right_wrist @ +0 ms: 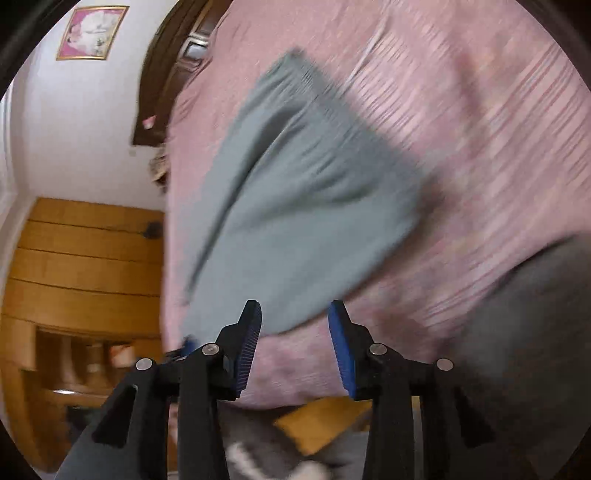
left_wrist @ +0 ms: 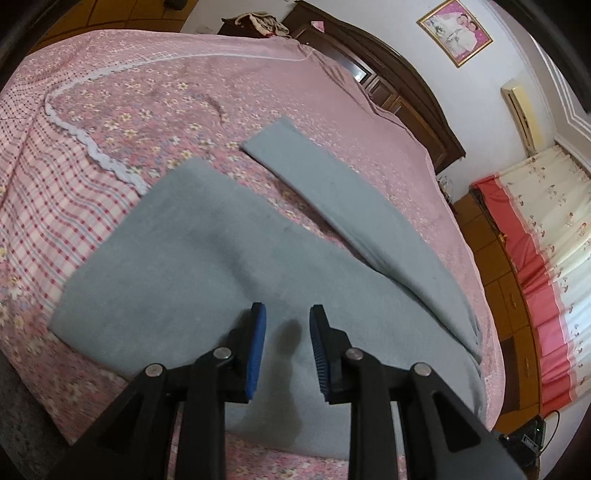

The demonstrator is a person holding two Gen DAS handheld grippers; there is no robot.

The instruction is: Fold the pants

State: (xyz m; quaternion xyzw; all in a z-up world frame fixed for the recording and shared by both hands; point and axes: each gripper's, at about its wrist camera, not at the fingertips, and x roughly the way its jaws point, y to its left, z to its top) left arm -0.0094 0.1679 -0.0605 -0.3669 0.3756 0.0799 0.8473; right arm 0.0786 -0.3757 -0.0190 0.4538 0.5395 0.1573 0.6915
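Left wrist view: big bed with a pink floral bedspread (left_wrist: 177, 96) fills most of the picture, with a red-and-white checked panel and white lace trim (left_wrist: 110, 162) on its left side. Dark brown wooden headboard (left_wrist: 402, 96) runs along the far right edge. Cream curtain with a red band (left_wrist: 546, 236) hangs at right over orange wooden cabinets (left_wrist: 495, 266). Gold-framed picture (left_wrist: 456, 31) on the white wall, far right.

Grey-blue soft fabric pants (left_wrist: 192, 266) lie flat on the bedspread, near centre; one leg spreads wide to the left, the other runs as a narrower strip toward the far right, and the two meet at the near right. Left gripper (left_wrist: 287, 350), black arms with blue ribbed pads, sits over the near part of the pants, jaws narrowly apart, nothing pinched between them, only cloth visible behind the gap.

Right wrist view: heavily motion-blurred. Same pink bedspread (right_wrist: 461, 147) and pants (right_wrist: 295, 192), here a bunched grey-blue shape with a gathered edge at the far end, its near edge reaching down to the fingertips. Right gripper (right_wrist: 295, 347) has jaws moderately apart, wider than the left's, empty; bedspread shows in the gap, and the left pad (right_wrist: 247, 350) sits just beside the pants edge. Contact cannot be told through the blur.
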